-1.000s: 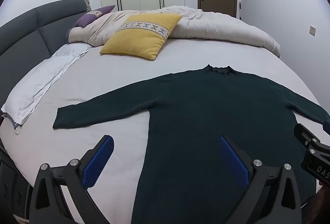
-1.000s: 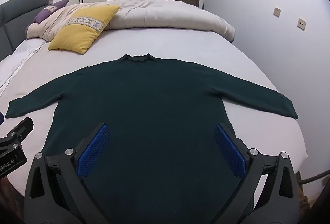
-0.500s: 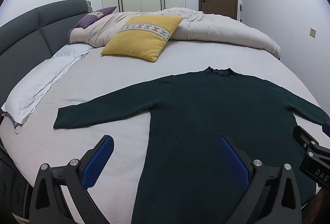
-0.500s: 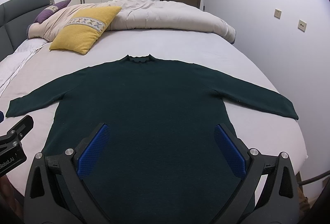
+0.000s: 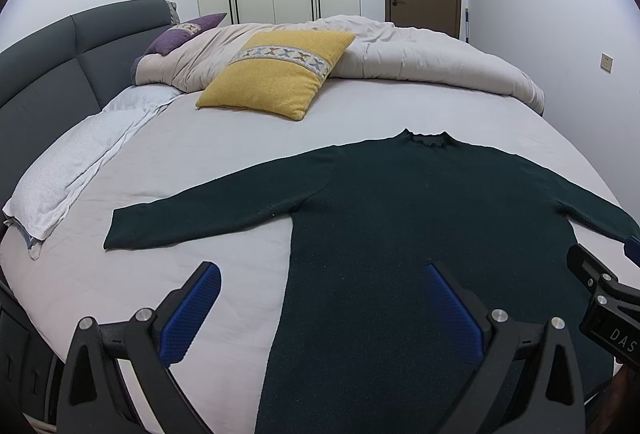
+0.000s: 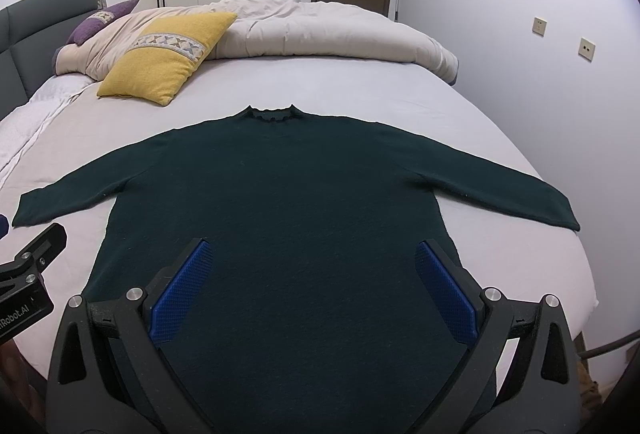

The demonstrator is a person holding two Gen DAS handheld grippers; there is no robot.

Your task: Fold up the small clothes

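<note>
A dark green long-sleeved sweater (image 5: 420,218) (image 6: 288,194) lies flat and spread out on the pale grey bed sheet (image 5: 224,162), collar away from me, both sleeves stretched sideways. My left gripper (image 5: 322,280) hovers open above the sweater's lower left side, one blue pad (image 5: 192,310) over bare sheet and the other over the fabric. My right gripper (image 6: 310,256) hovers open above the lower body of the sweater, holding nothing. Each gripper's black body shows at the edge of the other's view.
A yellow cushion (image 5: 280,72) (image 6: 168,54) and a rumpled beige duvet (image 5: 420,54) lie beyond the collar. A purple pillow (image 5: 184,34) and a grey headboard (image 5: 52,66) stand at the left, with a white towel (image 5: 80,154) along that side. Wardrobe and door are behind.
Both views have drifted slightly back and up, so the sweater sits a little lower in frame. The sweater has not moved and both grippers stay open.
</note>
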